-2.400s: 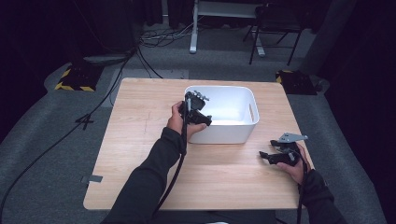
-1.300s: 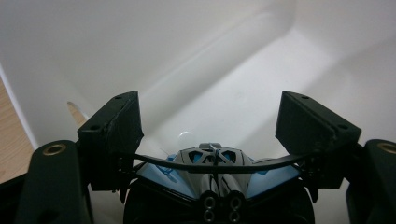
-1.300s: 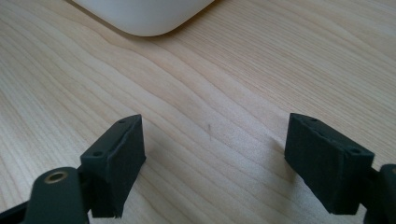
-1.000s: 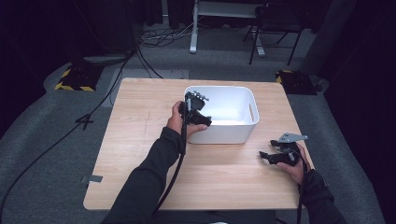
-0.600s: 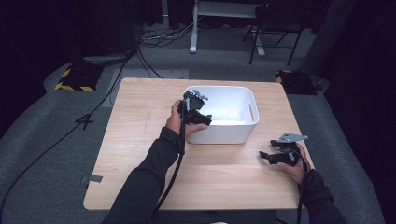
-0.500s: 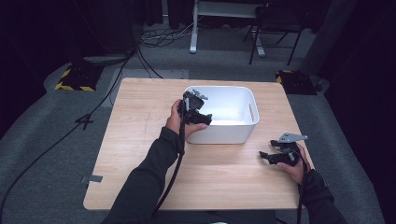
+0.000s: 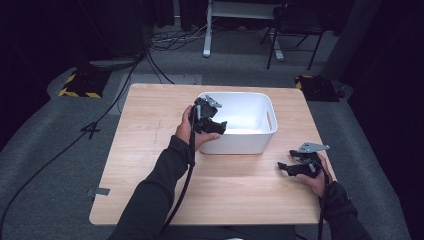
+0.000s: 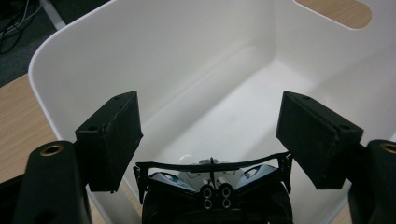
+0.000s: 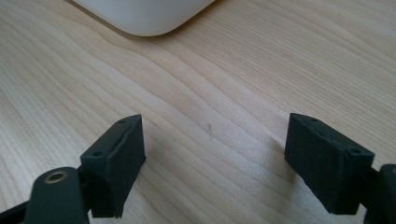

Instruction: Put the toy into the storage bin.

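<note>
Notably, left gripper view reveals toy car [image 8: 212, 196].

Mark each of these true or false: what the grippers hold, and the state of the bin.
1. The left gripper holds a toy car over the bin. True.
2. Several things already lie in the bin. False: the inside that shows is bare.
3. The right gripper grips a block. False: its jaws stand open with nothing between them, over the table.
4. The bin is white. True.
5. The right gripper is inside the bin. False: it is near the table's right edge, apart from the bin.
</note>
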`<state>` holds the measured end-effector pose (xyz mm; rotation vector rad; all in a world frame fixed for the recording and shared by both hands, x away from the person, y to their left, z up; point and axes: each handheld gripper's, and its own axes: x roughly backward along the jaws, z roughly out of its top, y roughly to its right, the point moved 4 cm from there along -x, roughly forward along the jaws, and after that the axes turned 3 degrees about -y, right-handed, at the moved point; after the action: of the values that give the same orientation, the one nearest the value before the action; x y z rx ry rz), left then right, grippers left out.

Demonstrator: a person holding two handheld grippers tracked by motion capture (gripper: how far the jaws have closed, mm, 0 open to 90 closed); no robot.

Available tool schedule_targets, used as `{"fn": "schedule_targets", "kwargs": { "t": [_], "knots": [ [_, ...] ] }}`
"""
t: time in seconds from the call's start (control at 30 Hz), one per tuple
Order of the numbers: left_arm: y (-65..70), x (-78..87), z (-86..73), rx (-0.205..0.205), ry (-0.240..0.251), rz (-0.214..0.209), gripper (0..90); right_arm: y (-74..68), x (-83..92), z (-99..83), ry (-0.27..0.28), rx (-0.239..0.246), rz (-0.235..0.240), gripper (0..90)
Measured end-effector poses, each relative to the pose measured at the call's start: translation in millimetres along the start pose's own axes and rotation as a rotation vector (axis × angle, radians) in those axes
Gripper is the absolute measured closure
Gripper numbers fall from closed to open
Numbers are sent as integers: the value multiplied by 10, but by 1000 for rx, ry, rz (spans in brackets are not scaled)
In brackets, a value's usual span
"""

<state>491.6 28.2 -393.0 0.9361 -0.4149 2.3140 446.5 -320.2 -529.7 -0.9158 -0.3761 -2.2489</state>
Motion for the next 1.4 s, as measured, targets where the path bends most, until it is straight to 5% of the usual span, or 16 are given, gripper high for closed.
{"fn": "schedule_targets", "kwargs": {
  "t": [0.53, 0.9, 1.4],
  "knots": [
    [-16, 100, -12, -10, 104, -40, 205, 0, 0, 0, -1, 0, 0, 202],
    [-1, 188, 14, -38, 167, -26, 204, -1, 1, 0, -1, -1, 1, 203],
    [-24, 290, 23, -48, 205, -34, 198, 0, 0, 0, 0, 0, 0, 202]
  ]
}}
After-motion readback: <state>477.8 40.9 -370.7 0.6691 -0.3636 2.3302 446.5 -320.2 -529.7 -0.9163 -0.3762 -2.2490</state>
